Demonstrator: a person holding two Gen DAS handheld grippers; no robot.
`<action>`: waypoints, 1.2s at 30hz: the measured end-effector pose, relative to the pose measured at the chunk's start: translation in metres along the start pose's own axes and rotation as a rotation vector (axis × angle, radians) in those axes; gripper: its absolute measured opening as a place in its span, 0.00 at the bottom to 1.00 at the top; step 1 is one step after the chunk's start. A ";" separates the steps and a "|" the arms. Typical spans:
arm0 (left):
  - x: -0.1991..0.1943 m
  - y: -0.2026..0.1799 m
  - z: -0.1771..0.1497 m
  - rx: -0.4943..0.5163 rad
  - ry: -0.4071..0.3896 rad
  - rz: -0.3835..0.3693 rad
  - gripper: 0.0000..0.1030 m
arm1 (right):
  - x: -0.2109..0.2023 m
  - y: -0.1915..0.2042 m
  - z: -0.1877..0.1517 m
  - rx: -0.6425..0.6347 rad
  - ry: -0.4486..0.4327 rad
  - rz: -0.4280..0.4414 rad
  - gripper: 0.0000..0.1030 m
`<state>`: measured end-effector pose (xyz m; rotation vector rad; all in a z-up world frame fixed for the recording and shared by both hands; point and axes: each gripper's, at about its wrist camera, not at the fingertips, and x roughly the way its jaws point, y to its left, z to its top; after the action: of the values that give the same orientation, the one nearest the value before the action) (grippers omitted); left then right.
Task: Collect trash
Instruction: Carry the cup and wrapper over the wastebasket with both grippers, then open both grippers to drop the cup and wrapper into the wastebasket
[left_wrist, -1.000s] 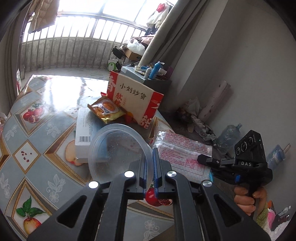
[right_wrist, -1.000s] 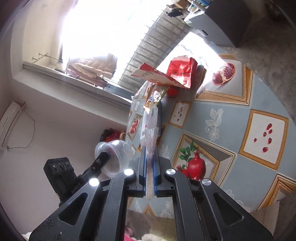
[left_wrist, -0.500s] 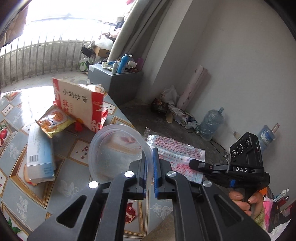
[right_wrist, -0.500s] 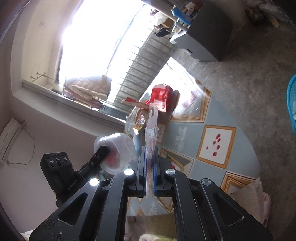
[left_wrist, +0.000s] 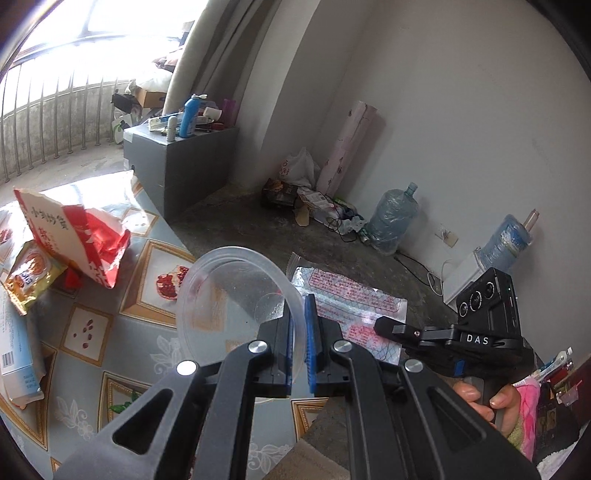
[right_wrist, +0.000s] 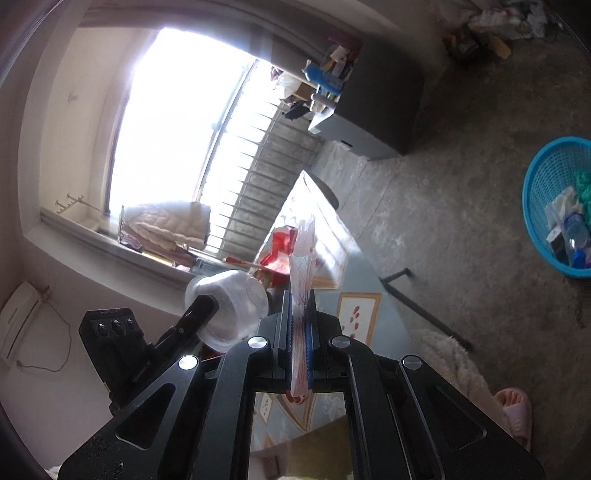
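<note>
**Lived-in room of a home**

Domestic interior, bare concrete floor (left_wrist: 236, 225), plain plastered walls. A table (left_wrist: 122, 332) with a fruit-print cloth stands near, snack bags (left_wrist: 74, 229) on it. Beyond it, a grey cabinet (left_wrist: 184, 158) carries toiletry bottles. A railed balcony (left_wrist: 48, 125) and large window (right_wrist: 177, 133) lie far left, with a quilt (right_wrist: 166, 225) on the sill. Water jugs (left_wrist: 393, 218) and loose litter sit against the right wall. A blue basket (right_wrist: 557, 206) of refuse and a slipper (right_wrist: 515, 413) rest on the floor. An air conditioner (right_wrist: 18, 317) is wall-mounted.
</note>
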<state>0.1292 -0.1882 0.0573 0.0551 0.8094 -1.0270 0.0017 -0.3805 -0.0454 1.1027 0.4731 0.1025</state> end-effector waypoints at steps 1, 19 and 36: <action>0.006 -0.005 0.002 0.009 0.008 -0.008 0.05 | -0.004 -0.003 0.001 0.007 -0.011 -0.001 0.04; 0.177 -0.086 0.020 0.102 0.290 -0.144 0.05 | -0.090 -0.124 0.038 0.266 -0.270 -0.200 0.04; 0.381 -0.158 -0.027 0.271 0.600 -0.054 0.46 | -0.049 -0.296 0.100 0.523 -0.223 -0.518 0.38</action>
<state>0.0899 -0.5440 -0.1487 0.5986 1.2101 -1.1830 -0.0453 -0.6148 -0.2530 1.4435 0.5861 -0.6237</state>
